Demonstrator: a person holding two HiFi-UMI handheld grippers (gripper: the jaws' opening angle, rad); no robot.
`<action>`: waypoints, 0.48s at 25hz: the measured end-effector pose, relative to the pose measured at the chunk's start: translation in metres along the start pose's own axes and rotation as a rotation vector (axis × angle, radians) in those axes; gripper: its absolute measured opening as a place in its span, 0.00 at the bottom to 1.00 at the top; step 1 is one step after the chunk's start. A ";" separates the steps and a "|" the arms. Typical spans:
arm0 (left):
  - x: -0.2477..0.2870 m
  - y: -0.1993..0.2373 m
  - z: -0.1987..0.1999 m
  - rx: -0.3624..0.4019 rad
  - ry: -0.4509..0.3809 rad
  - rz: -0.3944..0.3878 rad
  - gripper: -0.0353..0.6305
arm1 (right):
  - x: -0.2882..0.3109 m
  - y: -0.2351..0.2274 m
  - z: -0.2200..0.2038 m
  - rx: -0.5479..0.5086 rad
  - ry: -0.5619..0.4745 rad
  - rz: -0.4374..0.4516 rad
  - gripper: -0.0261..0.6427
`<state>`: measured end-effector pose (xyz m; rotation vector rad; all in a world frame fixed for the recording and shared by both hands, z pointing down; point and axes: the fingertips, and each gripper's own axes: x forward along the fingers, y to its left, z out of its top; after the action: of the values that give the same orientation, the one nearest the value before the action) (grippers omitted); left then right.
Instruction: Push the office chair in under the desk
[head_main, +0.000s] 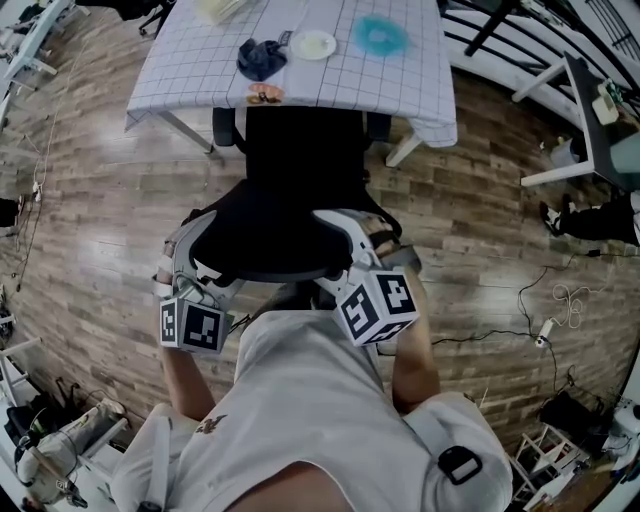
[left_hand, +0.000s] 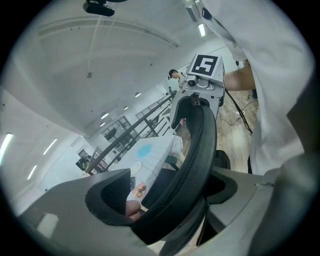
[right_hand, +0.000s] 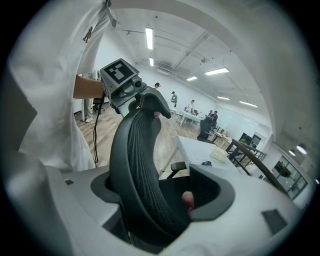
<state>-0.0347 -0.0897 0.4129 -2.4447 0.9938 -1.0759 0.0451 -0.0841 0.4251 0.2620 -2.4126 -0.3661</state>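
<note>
Two units present: left hand-held gripper and right hand-held gripper. Both are released, with jaws apart astride the top rim of the backrest. On each, one jaw lies against the backrest and the other stands clear. One office chair sits directly ahead of both, its seat front at the near edge of the one desk. The desk carries one white plate and one blue round item.

Open-plan office or lab; rows of desks; ceiling strip lights.
</note>
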 end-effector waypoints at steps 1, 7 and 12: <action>0.001 0.002 -0.001 0.001 -0.001 -0.001 0.67 | 0.002 -0.002 0.000 0.000 0.003 0.000 0.58; 0.007 0.016 -0.010 0.006 0.005 -0.010 0.67 | 0.015 -0.014 0.002 0.004 0.016 -0.005 0.58; 0.012 0.028 -0.017 0.016 0.004 -0.019 0.67 | 0.027 -0.021 0.001 -0.022 0.072 -0.003 0.54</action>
<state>-0.0551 -0.1183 0.4170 -2.4452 0.9610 -1.0907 0.0263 -0.1112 0.4339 0.2643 -2.3363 -0.3778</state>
